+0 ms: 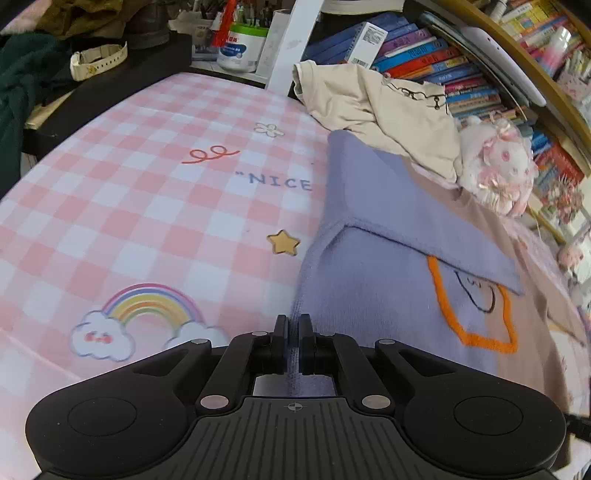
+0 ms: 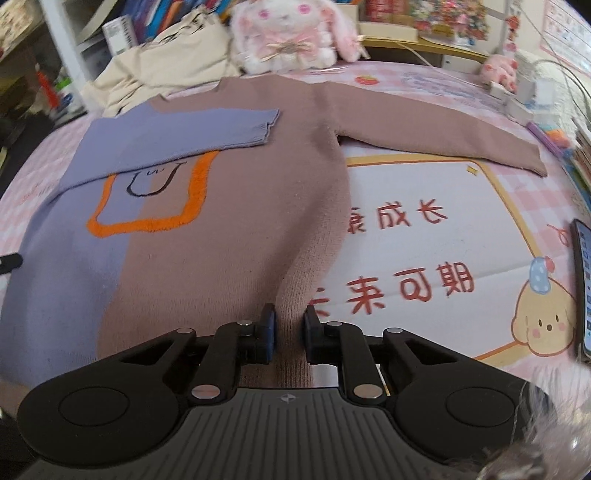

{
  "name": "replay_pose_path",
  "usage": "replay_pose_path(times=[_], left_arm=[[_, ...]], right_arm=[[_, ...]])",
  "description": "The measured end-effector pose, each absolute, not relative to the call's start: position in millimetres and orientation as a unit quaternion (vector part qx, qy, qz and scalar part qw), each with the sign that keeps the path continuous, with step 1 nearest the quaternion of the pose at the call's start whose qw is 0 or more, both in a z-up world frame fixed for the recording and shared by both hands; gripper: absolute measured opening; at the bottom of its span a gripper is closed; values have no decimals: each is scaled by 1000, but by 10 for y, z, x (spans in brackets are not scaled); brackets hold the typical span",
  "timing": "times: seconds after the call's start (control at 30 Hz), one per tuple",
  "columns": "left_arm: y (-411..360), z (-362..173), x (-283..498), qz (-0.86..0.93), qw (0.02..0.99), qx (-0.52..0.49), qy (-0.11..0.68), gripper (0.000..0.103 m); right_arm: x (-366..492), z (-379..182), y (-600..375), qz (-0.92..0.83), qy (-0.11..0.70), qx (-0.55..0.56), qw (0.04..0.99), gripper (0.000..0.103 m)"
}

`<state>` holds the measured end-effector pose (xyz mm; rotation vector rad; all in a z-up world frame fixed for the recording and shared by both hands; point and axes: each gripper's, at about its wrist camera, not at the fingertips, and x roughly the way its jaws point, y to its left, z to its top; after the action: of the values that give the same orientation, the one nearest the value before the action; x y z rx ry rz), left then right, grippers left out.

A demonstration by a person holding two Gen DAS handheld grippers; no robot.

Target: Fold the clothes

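Note:
A two-tone sweater (image 2: 221,206), lilac on one half and dusty brown on the other, lies flat on the pink checked cloth (image 1: 129,192). Its lilac sleeve (image 2: 184,133) is folded across the chest over an orange outlined patch (image 2: 147,225). The brown sleeve (image 2: 424,125) stretches out to the right. My left gripper (image 1: 293,325) is shut on the lilac hem edge (image 1: 332,288). My right gripper (image 2: 290,314) is shut on the brown hem edge (image 2: 295,302), which bunches into a ridge between the fingers.
A cream garment (image 1: 388,107) is heaped beyond the sweater, beside a pink and white plush rabbit (image 2: 291,33). Books (image 1: 424,55) line the back shelf. A phone (image 2: 583,288) lies at the right edge. A small pink plush (image 2: 498,70) and cables sit far right.

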<state>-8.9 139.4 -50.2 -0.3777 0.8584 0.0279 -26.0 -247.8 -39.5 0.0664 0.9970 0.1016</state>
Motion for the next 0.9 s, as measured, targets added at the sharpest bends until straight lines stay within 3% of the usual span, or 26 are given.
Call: replay_pose_path(times=[0.43, 0.53, 0.57, 0.63, 0.7, 0.77, 0.83, 0.9], left_arm=[[1521, -486, -152, 20, 893, -178, 413, 5], [1498, -450, -147, 29, 890, -172, 421, 9], [1473, -423, -152, 35, 891, -167, 420, 12], [1411, -380, -173, 46, 895, -155, 416, 29], [1332, -312, -200, 51, 904, -134, 404, 59], [1279, -253, -211, 48, 912, -115, 390, 71], [1238, -217, -200, 43, 917, -96, 385, 73], [1204, -202, -188, 40, 919, -81, 384, 81]], right_arm=[[-317, -373, -2356, 69, 485, 13, 872, 15], [-318, -358, -2371, 63, 479, 16, 876, 23], [-318, -352, -2376, 61, 477, 18, 877, 30], [-318, -342, -2386, 58, 472, 20, 879, 44], [-319, -331, -2397, 54, 468, 23, 882, 55], [-320, -309, -2392, 46, 460, 20, 887, 73], [-322, -283, -2381, 36, 449, 15, 893, 80], [-324, -261, -2378, 25, 442, 13, 897, 85]])
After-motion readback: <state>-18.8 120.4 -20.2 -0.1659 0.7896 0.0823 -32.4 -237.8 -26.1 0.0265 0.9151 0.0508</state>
